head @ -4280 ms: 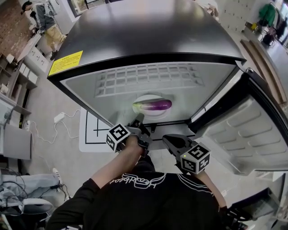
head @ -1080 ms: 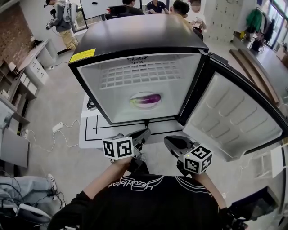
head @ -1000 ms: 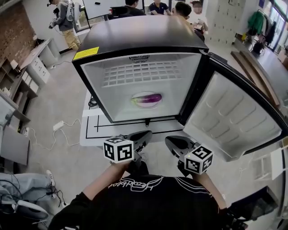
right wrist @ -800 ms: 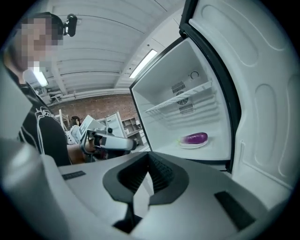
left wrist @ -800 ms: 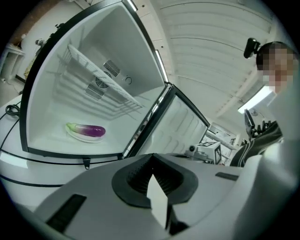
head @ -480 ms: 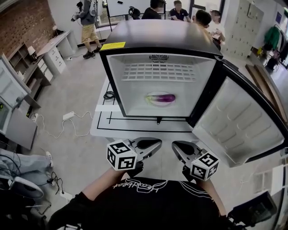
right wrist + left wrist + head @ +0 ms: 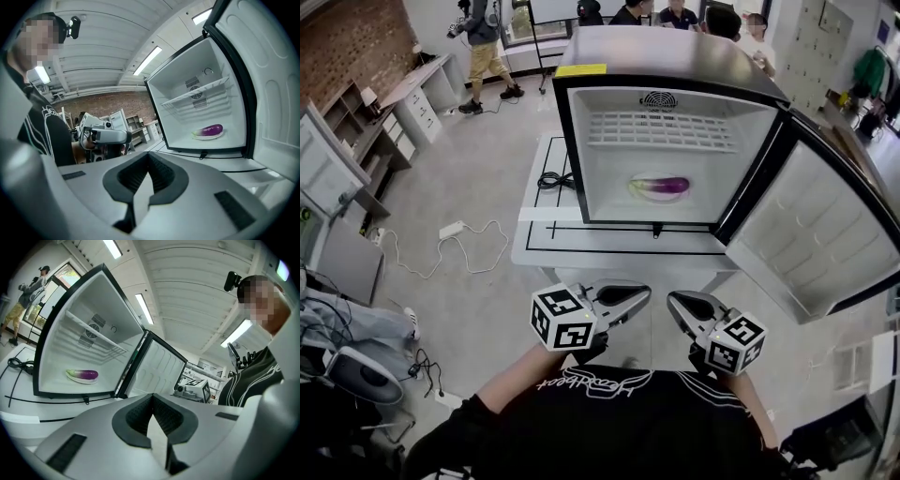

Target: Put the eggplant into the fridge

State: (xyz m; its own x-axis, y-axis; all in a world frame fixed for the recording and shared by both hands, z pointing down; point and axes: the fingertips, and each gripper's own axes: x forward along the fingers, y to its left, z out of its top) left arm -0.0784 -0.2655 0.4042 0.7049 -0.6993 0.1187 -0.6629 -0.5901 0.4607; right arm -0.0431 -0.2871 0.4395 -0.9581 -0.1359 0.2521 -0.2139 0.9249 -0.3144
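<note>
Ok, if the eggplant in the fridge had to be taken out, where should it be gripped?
Probably across the thick purple middle of the eggplant, reaching in through the open front of the fridge and tilting down, one jaw in front, one behind. It lies crosswise on a white plate, green stem end left in the head view, so that spans its narrow width.

Eggplant (image 7: 664, 186) laid on plate (image 7: 637, 193) in fridge (image 7: 667, 54), under shelf (image 7: 661, 131). Fridge set on table (image 7: 538, 240), door (image 7: 811, 246) opened rightward. Left gripper (image 7: 644, 293), right gripper (image 7: 674, 302) held side by side before table.
</note>
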